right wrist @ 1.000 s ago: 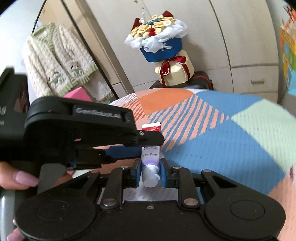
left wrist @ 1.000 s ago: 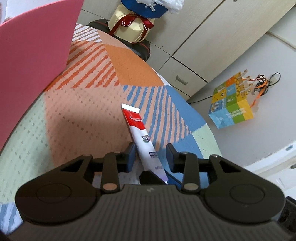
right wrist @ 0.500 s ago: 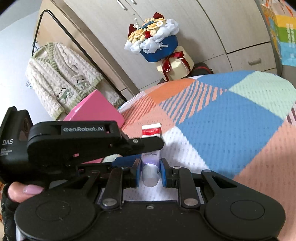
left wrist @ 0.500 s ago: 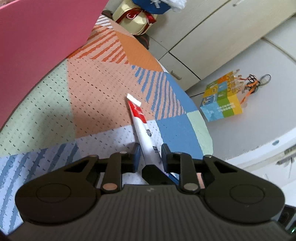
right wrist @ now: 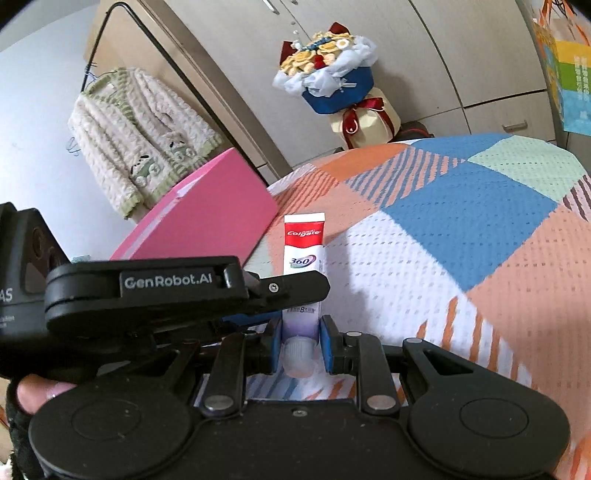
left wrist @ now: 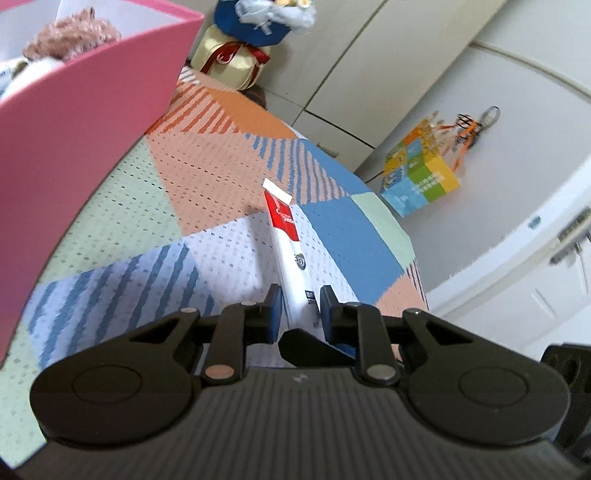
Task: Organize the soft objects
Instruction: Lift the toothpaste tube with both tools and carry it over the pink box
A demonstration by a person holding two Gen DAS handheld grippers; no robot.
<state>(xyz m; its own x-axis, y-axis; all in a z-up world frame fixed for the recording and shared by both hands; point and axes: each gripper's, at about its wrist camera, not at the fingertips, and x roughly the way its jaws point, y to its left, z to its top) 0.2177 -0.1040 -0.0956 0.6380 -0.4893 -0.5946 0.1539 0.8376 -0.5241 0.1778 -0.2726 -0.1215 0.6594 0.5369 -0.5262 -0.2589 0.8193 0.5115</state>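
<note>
A red and white toothpaste tube [left wrist: 286, 240] [right wrist: 303, 251] juts out over the patchwork bedspread [left wrist: 147, 221], held from two sides. My left gripper [left wrist: 298, 302] is shut on its lower body, blue pads pressed against both faces. It crosses the right wrist view from the left as a black arm [right wrist: 295, 291]. My right gripper [right wrist: 298, 332] is shut on the tube just above the white cap. A pink box [left wrist: 74, 129] [right wrist: 221, 214] stands on the bed to the left. A brown plush toy [left wrist: 70, 33] shows over its rim.
A bouquet in blue wrapping [right wrist: 332, 74] stands past the bed's far end, against pale wardrobe doors. A cream cardigan [right wrist: 140, 140] hangs on a rack behind the box. A colourful paper bag [left wrist: 417, 181] lies on the floor to the right. A person's hand [right wrist: 37, 391] grips the left gripper's handle.
The left jaws narrowed from a loose gap onto the tube. Both grippers shifted across the bed with it. The pink box's open top and the plush came into view.
</note>
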